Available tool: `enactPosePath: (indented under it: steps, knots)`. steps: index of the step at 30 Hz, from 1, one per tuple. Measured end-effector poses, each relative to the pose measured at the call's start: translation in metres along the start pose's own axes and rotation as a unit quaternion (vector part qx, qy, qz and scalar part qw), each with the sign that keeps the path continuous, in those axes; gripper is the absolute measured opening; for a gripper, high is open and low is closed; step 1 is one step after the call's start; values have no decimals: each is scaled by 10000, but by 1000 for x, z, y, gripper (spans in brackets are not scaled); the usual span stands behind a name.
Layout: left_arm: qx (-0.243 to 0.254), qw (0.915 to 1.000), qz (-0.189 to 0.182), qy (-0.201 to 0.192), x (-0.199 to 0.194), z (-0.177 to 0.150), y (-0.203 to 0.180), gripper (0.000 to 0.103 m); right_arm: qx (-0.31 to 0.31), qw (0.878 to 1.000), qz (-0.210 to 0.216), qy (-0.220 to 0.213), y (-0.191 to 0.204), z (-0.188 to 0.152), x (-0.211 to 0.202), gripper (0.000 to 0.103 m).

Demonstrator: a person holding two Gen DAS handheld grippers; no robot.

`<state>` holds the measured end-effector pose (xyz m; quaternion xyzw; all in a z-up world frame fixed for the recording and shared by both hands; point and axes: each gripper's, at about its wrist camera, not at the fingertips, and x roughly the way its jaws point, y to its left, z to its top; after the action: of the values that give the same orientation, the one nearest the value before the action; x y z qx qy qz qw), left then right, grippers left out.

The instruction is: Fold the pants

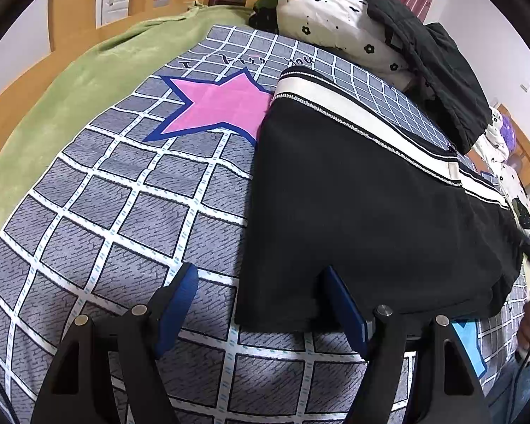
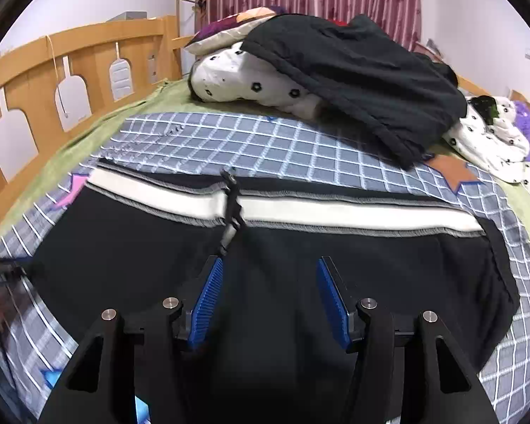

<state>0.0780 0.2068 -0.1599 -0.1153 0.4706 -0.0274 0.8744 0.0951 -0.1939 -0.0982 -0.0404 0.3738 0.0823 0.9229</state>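
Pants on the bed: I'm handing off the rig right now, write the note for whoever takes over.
Left gripper: open, empty, at the near left corner of the black pants.
Right gripper: open, empty, above the middle of the pants.
Pants: lying flat on the checked sheet, white side stripe along the far edge. They look already folded at least once; how many times, I cannot tell.
Another dark garment lies on the pillows, untouched.
Left: grasp an end and fold again, if a smaller bundle is wanted.
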Motion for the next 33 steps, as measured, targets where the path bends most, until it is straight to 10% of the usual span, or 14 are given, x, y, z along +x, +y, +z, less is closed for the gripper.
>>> enactPosePath:
  steps: [5, 13, 26, 33]
  knots:
    - [40, 10000, 69, 5, -5, 1, -1, 71, 415, 9946, 187, 932, -11, -26, 33, 42]
    - [261, 9972, -272, -649, -33, 39, -18, 69, 709, 9903, 1198, -18, 5, -9, -18, 53]
    - [771, 9927, 901, -218, 76, 117, -53, 69, -319, 9922, 1072, 550, 46, -38, 26, 46]
    - [169, 9998, -108, -49, 80, 137, -20, 68, -481, 9894, 1344, 267, 44, -6, 28, 47]
